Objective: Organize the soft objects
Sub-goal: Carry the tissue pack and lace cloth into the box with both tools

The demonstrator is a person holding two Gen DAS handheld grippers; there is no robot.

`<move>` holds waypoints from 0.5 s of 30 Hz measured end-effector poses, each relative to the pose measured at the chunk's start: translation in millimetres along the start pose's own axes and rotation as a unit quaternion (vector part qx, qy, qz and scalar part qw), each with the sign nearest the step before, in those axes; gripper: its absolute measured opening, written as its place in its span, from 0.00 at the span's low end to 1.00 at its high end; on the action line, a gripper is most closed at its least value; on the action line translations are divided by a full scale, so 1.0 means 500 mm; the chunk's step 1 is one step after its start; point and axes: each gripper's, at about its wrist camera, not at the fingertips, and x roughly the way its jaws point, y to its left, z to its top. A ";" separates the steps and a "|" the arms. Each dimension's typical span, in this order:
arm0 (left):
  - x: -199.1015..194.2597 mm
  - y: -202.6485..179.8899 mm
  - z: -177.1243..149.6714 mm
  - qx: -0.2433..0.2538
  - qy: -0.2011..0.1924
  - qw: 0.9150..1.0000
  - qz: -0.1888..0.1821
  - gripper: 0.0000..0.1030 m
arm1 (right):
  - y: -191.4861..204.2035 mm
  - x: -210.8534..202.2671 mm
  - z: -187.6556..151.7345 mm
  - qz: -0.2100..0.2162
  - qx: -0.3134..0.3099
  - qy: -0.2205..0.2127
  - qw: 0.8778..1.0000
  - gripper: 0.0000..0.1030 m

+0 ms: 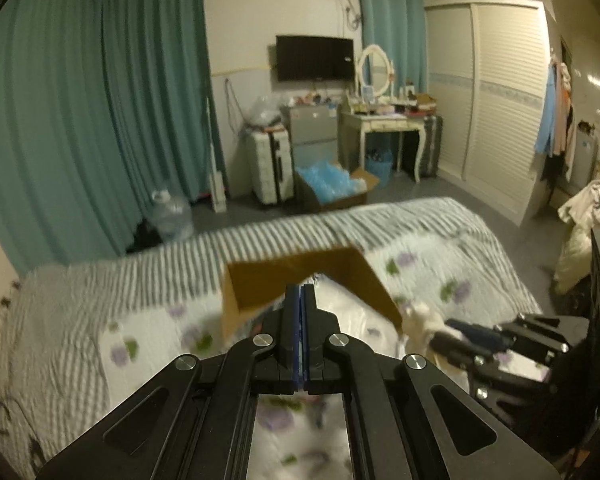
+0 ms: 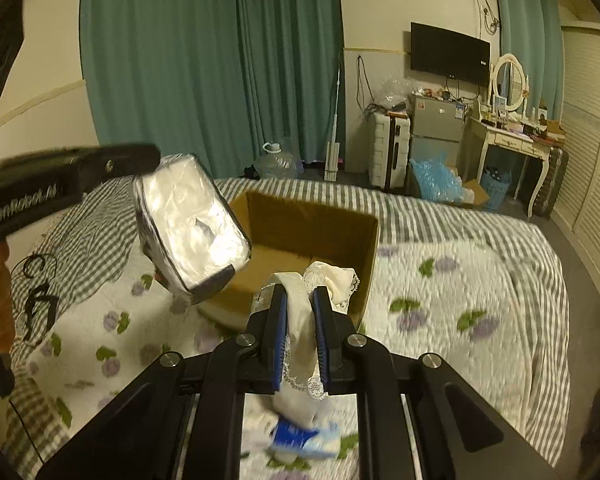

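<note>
An open brown cardboard box (image 2: 312,232) sits on the bed; it also shows in the left wrist view (image 1: 300,276). My left gripper (image 1: 301,292) is shut on the edge of a clear-wrapped tissue pack (image 2: 190,228), which hangs tilted in the air just left of the box; in its own view only a white patch (image 1: 340,304) shows beyond the fingers. My right gripper (image 2: 299,300) is shut on a white lacy cloth (image 2: 300,320) at the box's near rim, and shows from the side in the left wrist view (image 1: 444,330).
The bed (image 2: 460,280) has a floral and grey-striped quilt. A blue and white item (image 2: 304,438) lies on it under my right gripper. Beyond the bed stand a suitcase (image 1: 270,166), a box of blue plastic (image 1: 332,182), a dressing table (image 1: 384,120) and a wardrobe (image 1: 496,100).
</note>
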 end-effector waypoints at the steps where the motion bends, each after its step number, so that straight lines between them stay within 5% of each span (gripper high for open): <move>1: 0.007 0.003 0.015 0.004 -0.005 1.000 0.004 0.00 | -0.005 0.010 0.015 0.000 0.000 0.000 1.000 0.12; 7: 0.103 0.028 0.075 0.000 0.007 1.000 0.010 0.00 | -0.036 0.104 0.069 0.000 0.002 0.009 1.000 0.12; 15: 0.251 0.047 0.028 -0.017 0.047 0.999 -0.005 0.02 | -0.065 0.235 0.051 0.004 0.009 0.051 0.999 0.12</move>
